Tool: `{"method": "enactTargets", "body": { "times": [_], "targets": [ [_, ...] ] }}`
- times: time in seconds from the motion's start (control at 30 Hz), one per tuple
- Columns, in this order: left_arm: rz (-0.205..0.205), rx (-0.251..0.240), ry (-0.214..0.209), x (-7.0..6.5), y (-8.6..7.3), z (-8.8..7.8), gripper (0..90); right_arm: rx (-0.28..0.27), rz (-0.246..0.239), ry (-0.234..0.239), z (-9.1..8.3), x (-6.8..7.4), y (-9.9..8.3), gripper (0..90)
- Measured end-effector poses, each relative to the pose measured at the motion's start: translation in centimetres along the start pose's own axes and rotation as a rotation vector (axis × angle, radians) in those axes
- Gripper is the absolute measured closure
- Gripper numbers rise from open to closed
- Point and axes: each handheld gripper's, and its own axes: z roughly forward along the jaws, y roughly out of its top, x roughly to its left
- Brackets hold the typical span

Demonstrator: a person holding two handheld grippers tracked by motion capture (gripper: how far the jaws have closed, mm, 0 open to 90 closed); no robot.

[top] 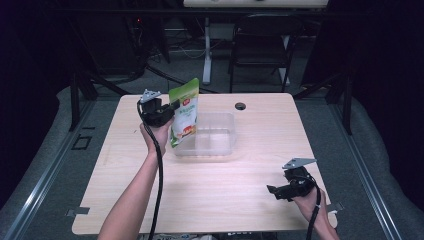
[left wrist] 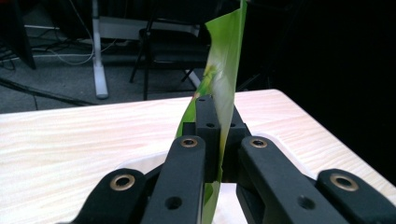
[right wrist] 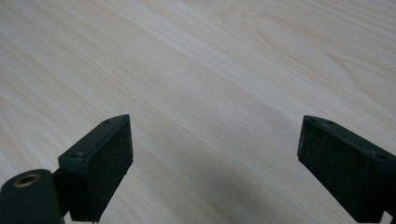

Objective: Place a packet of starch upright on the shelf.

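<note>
Pouch [top: 184,112] up in the air, green and white, held upright over the left end of a clear tub [top: 215,135] that sits on the table [top: 250,195] toward its far side. The left gripper [top: 167,114] has it clamped by the edge, about halfway up, with the person's left hand [top: 156,134] wrapped round the gripper body below. The pouch's lower end hangs over the tub's near left corner; from the high view I can't tell if it touches the rim. The top of the pouch leans a little away from the hand.

From the left gripper view the jaws are pressed together on the pouch [left wrist: 223,79], which stands edge-on between them, a thin green sheet rising past the fingertips [left wrist: 208,112] and dropping down between the black arms. Beyond it lies the far part of the table [left wrist: 70,140], and past that a chair [left wrist: 173,42] and a white desk leg [left wrist: 99,56] on the grey floor.

The right gripper [top: 275,191] rests low near the table's near right corner, well apart from the tub, in the person's right hand [top: 309,200], its grey plate [top: 298,162] on top. In the right gripper view its pads [right wrist: 114,163] stand wide apart with bare wood [right wrist: 210,93] between them, holding nothing.

A small dark round grommet [top: 240,106] sits in the tabletop just behind the tub.
</note>
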Motion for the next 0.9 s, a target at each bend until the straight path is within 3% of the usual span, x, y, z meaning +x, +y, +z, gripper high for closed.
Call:
{"method": "enactTargets", "body": {
  "times": [0.33, 0.47, 0.6, 0.67, 0.77, 0.9],
  "targets": [
    [-0.003, 0.035, 0.021, 0.6, -1.4, 0.7, 89.7, 0.003, -0.002, 0.0, 0.0, 0.0, 0.0, 10.0],
    [0.024, 0.064, 0.027, 0.6, -1.2, 0.8, 88.2, 0.007, -0.005, 0.002, 0.0, 0.0, 0.0, 10.0],
    [0.073, 0.107, 0.034, 0.5, -0.5, 0.9, 76.9, 0.009, -0.005, 0.001, 0.0, 0.0, 0.0, 10.0],
    [0.102, 0.142, 0.058, 0.4, -0.2, 1.2, 67.1, 0.009, -0.006, 0.003, 0.1, 0.1, 0.1, 10.0],
    [0.122, 0.189, 0.083, 0.4, 0.1, 1.8, 52.2, 0.006, -0.005, 0.004, 0.1, 0.1, 0.1, 10.0],
    [0.136, 0.234, 0.093, 0.5, 0.7, 2.7, 44.6, 0.012, -0.007, 0.0, 0.1, 0.1, 0.0, 10.0]
  ]
}}
